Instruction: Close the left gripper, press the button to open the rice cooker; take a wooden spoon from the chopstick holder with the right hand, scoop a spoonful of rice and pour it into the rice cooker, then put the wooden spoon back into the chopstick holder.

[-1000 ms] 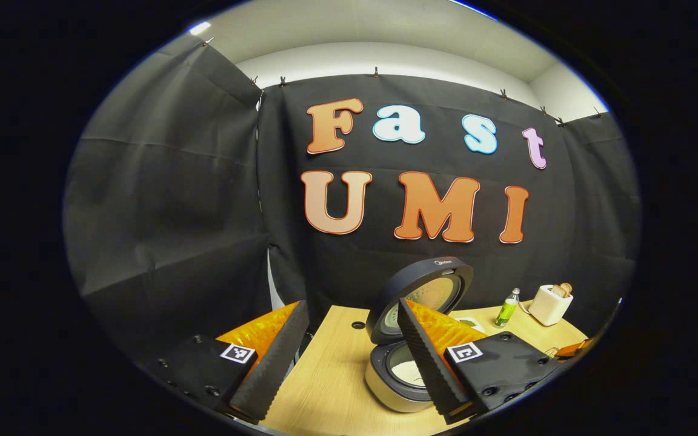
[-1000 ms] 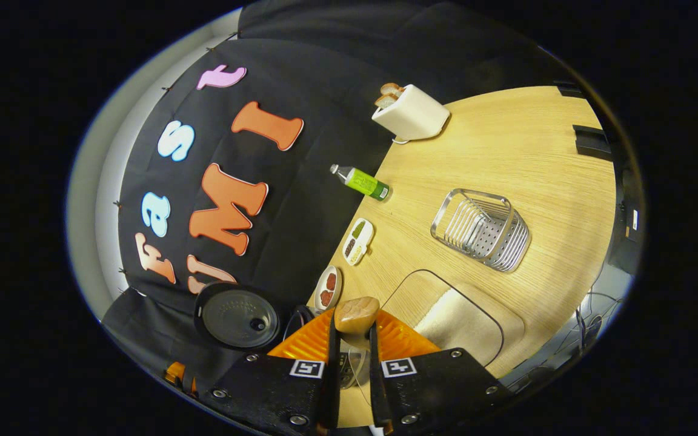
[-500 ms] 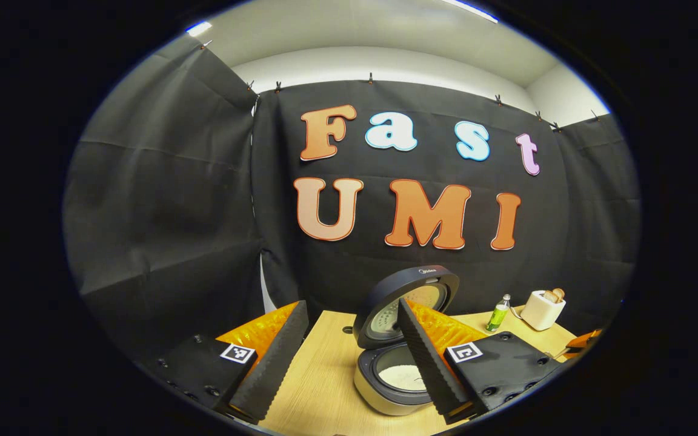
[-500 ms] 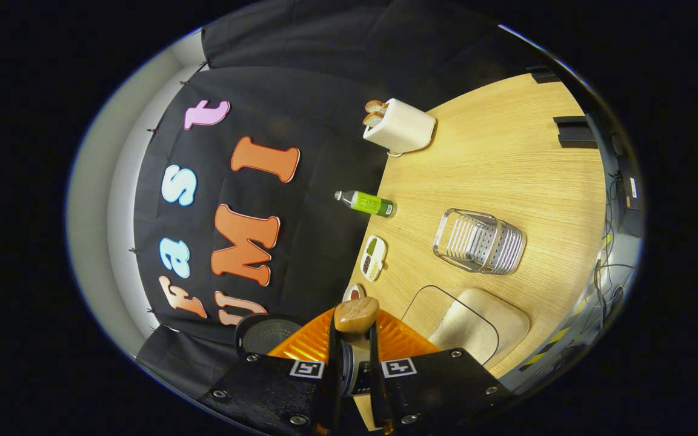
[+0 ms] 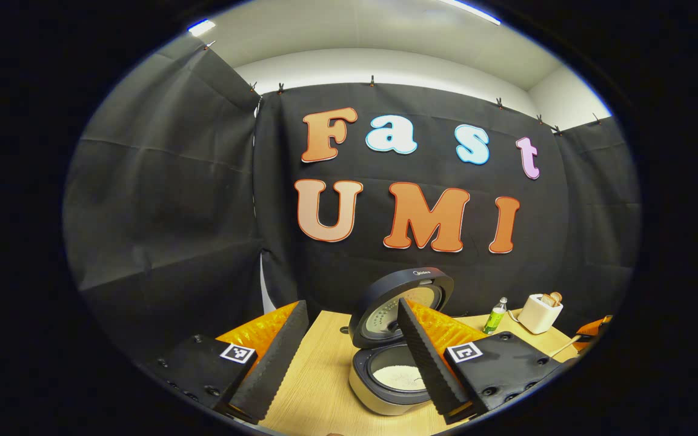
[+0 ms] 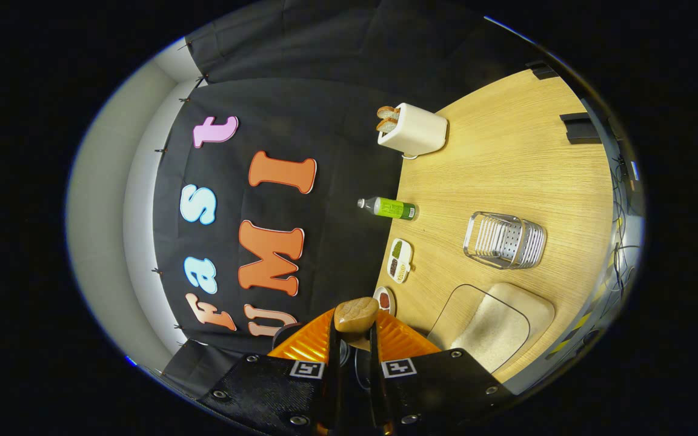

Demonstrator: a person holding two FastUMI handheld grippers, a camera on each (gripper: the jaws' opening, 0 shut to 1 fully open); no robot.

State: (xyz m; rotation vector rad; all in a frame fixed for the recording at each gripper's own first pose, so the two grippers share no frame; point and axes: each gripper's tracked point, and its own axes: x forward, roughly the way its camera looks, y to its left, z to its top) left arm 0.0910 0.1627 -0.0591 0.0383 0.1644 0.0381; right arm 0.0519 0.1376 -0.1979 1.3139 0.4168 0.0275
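Clearly the wooden spoon (image 6: 355, 315) sits clamped between the right gripper (image 6: 354, 339) fingers, rolled sideways near the tub of rice (image 6: 494, 327). Rice already lies in the open rice cooker (image 5: 394, 375), so returning the spoon looks next: level the wrist, then lower it handle-first into the wire holder (image 6: 505, 248). Meanwhile the left gripper (image 5: 349, 357) hangs spread wide, holding nothing.

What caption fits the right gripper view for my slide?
Right gripper clamps the wooden spoon, above a table with the metal holder.
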